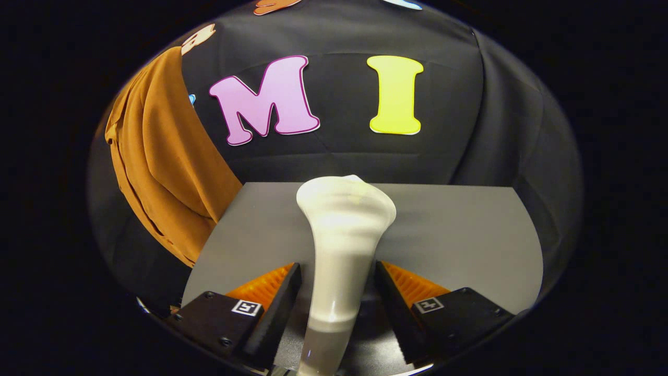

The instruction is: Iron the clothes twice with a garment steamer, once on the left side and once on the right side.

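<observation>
Standing between the two fingers of the hand-held gripper (pixel 337 292) is the white garment steamer (pixel 342 235), its slim handle running up the middle and widening into a broad, rounded head at the far end. The plastic is looking smooth and glossy, catching a soft shine. Both fingers are lying close along the handle, but it is hard to tell whether their ribbed inner faces are actually pressing on it, so the grasp cannot be confirmed. Beneath the steamer a flat, matte grey table (pixel 459 235) is spreading out to the right and far side. To the far left, an orange-brown garment (pixel 162 162) is hanging in soft vertical folds against the black cloth wall (pixel 344 156), its lower edge dropping past the table's left corner, well apart from the steamer's head.
</observation>
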`<state>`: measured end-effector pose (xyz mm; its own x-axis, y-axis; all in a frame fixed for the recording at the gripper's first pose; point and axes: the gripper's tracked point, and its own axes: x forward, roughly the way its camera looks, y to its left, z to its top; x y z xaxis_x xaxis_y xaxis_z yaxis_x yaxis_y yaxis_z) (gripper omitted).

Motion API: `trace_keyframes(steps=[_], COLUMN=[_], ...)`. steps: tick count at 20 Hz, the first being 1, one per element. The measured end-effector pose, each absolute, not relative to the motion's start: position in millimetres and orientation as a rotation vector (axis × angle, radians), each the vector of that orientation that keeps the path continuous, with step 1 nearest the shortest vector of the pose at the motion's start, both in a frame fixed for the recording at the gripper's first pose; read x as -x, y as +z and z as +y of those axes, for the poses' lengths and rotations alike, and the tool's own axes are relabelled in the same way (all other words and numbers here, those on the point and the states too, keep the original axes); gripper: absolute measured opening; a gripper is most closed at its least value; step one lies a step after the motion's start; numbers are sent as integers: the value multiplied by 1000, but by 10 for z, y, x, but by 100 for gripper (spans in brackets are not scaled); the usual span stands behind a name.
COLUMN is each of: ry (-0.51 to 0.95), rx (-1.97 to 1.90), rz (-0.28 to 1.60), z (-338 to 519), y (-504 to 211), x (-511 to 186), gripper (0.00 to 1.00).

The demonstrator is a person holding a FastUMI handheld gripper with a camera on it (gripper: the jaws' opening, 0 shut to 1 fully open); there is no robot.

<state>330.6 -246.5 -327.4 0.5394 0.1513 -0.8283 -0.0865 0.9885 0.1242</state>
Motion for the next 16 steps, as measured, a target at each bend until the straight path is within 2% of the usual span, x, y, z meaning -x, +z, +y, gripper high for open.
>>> trace_keyframes(steps=[1, 2, 3, 5, 7, 16], ry=[134, 132, 136, 132, 162, 166], rx=[-68, -72, -76, -104, -161, -231], rz=[1004, 1032, 1016, 1008, 1003, 902], z=[-2480, -2478, -2489, -2461, -2359, -2355], y=[-3333, -3342, -3244, -3289, -3279, -3104], x=[-3314, -3271, -3315, -3293, -3298, -3367], gripper=[84, 69, 61, 55, 43, 43])
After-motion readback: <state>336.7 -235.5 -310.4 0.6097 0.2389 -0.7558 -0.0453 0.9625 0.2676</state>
